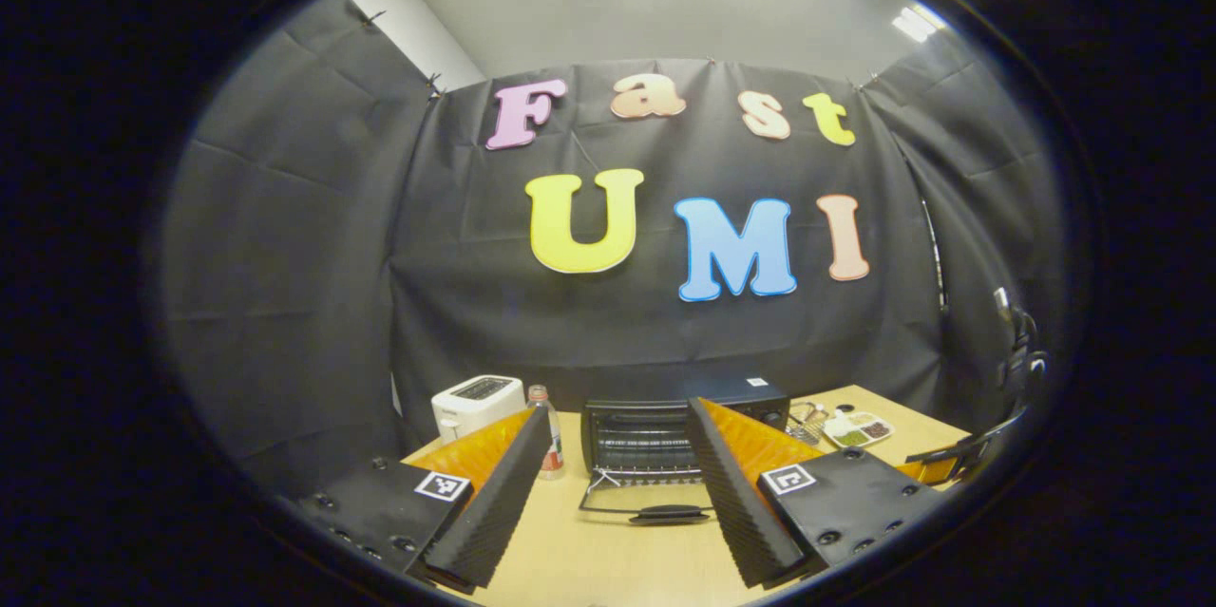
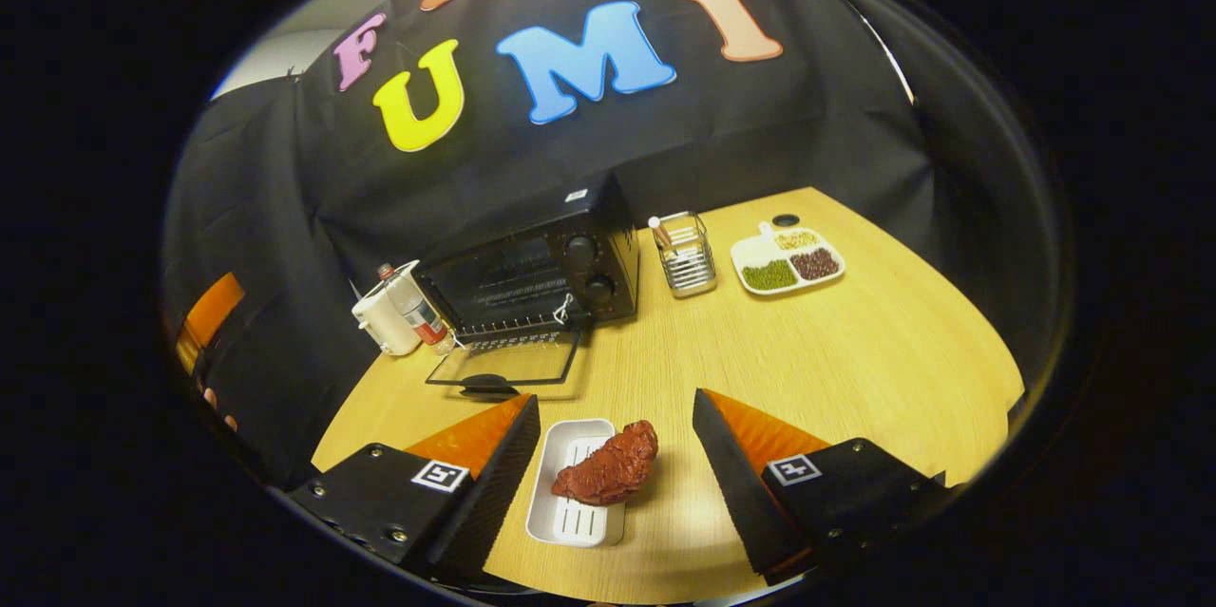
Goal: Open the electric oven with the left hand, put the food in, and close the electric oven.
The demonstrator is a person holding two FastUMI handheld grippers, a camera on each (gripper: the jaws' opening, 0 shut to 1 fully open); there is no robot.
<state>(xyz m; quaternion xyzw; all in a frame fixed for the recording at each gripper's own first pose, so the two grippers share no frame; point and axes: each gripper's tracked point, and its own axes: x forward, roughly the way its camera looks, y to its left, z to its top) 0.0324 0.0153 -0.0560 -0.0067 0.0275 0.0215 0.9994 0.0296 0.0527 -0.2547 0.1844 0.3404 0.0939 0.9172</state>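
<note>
The black electric oven stands at the back of the wooden table, its glass door folded down flat in front. My left gripper hangs open in front of the oven, holding nothing. A reddish-brown piece of meat lies across the rim of a small white tray near the table's front edge. My right gripper is open, one finger on each side of the meat and tray, not touching them.
A white toaster and a small bottle stand left of the oven. Right of it are a wire holder and a divided dish of beans. The other gripper shows at each view's edge.
</note>
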